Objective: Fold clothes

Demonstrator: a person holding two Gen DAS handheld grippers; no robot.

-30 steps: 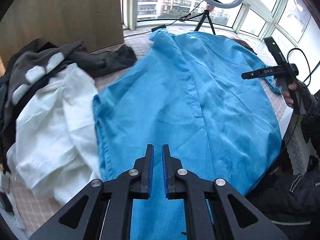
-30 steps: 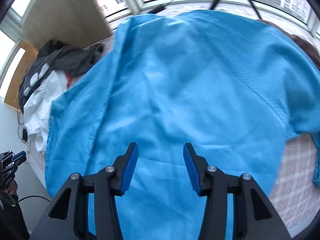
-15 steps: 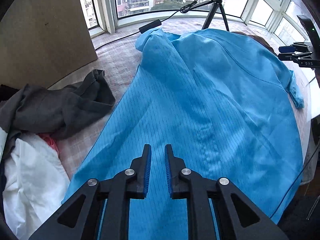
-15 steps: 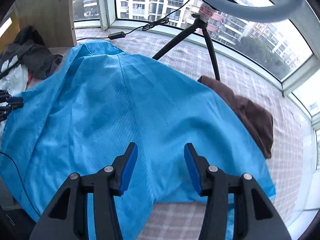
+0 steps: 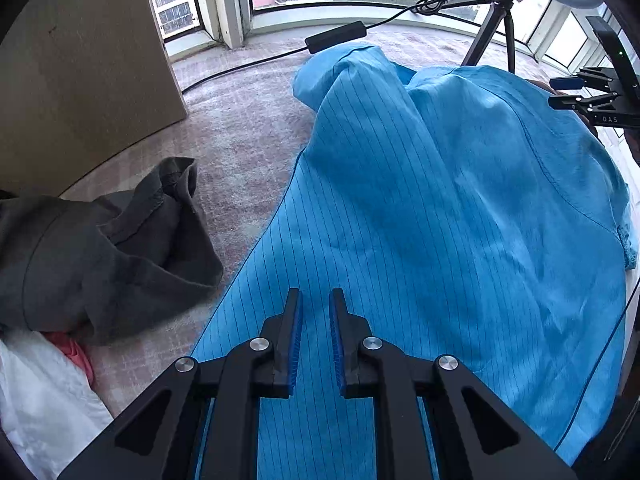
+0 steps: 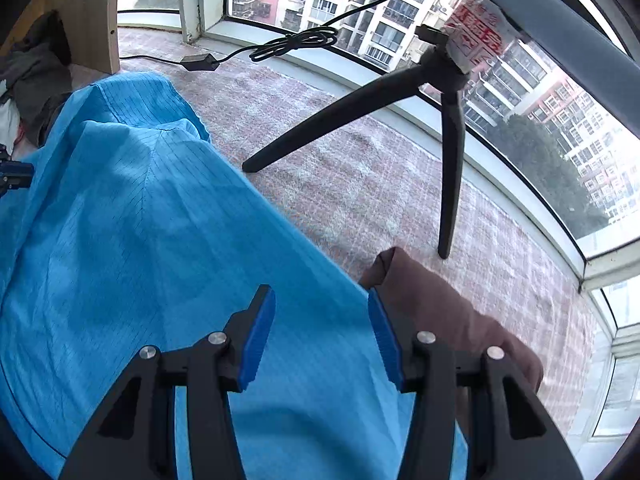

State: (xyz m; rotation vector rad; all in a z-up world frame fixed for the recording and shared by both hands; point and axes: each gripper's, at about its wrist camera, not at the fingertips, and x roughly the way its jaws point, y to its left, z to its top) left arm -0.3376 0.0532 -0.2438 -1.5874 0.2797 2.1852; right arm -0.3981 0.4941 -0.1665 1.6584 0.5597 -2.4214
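A bright blue pin-striped garment lies spread over the checked table cover, with a raised fold at its far end. My left gripper hovers over its left edge. The jaws stand a narrow gap apart, with nothing between the pads. My right gripper is open wide above the garment's right edge and holds nothing. The left wrist view shows the right gripper at the far right. The left gripper shows at the left border of the right wrist view.
A brown garment lies just right of the blue one. Left are a grey garment and a white one. A ring-light tripod and a cable with a black box are by the windows. A wooden board stands far left.
Both grippers have travelled along the blue garment towards the window end. The left jaws have parted slightly. The right gripper has swung to the garment's right edge, beside the brown cloth.
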